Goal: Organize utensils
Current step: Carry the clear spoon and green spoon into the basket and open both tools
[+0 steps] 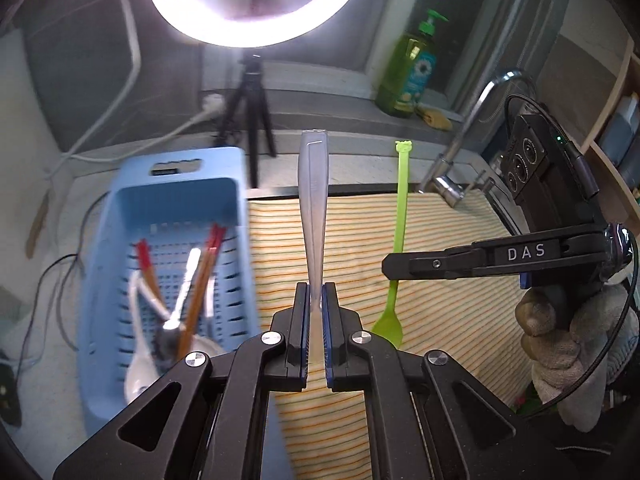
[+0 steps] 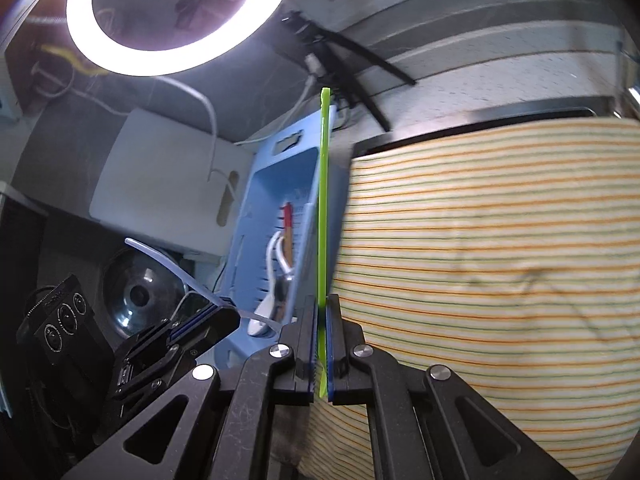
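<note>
**Two utensils held pinched, one per gripper, over the striped cloth beside the basket**

The left gripper (image 1: 315,320) is clamped on the neck of a translucent spoon (image 1: 314,200), its handle pointing away, so it can be carried without swinging. The right gripper (image 2: 320,344) is likewise closed on a green spoon (image 2: 323,208), gripped near the bowl with the long handle projecting forward; the holding hand (image 1: 568,344) is gloved. Both are held above a striped cloth (image 1: 440,264). Just left of it lies the blue basket (image 1: 132,248), already holding chopsticks (image 1: 200,276) and spoons, judged to be where both utensils are meant to be dropped.
</note>
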### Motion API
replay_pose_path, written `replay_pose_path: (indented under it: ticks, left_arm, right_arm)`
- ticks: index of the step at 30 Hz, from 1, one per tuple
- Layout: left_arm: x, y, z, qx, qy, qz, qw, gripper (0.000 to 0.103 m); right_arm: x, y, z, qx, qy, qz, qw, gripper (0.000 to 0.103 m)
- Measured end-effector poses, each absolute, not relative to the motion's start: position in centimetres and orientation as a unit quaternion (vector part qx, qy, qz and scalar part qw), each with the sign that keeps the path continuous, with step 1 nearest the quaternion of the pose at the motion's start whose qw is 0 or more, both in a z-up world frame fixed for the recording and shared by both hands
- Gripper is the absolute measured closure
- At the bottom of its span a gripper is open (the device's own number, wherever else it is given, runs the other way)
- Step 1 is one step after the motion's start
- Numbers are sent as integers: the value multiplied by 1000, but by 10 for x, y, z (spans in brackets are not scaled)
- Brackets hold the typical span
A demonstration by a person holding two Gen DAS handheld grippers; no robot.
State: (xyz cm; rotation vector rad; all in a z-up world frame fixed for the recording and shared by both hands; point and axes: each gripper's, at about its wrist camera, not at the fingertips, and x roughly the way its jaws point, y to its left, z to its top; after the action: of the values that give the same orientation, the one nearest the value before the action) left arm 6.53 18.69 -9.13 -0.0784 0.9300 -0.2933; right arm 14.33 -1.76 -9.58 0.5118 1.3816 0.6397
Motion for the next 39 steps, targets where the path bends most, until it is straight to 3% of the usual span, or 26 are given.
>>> replay_pose_path:
  ticks: [18, 28, 34, 39]
  left_arm:
    - [67, 289, -119, -60, 480, -71, 872, 98]
    - [110, 297, -142, -61, 492, -75, 865, 98]
    - [125, 298, -147, -57, 495, -70, 864, 88]
    - [124, 300, -146, -57, 494, -68, 865, 88]
  right_arm:
    - [149, 121, -128, 148, 640, 331, 677, 100]
    - [161, 134, -146, 117, 651, 308, 684, 96]
    - [165, 129, -142, 115, 646, 303, 691, 92]
    - [166, 124, -140, 119, 645, 302, 692, 90]
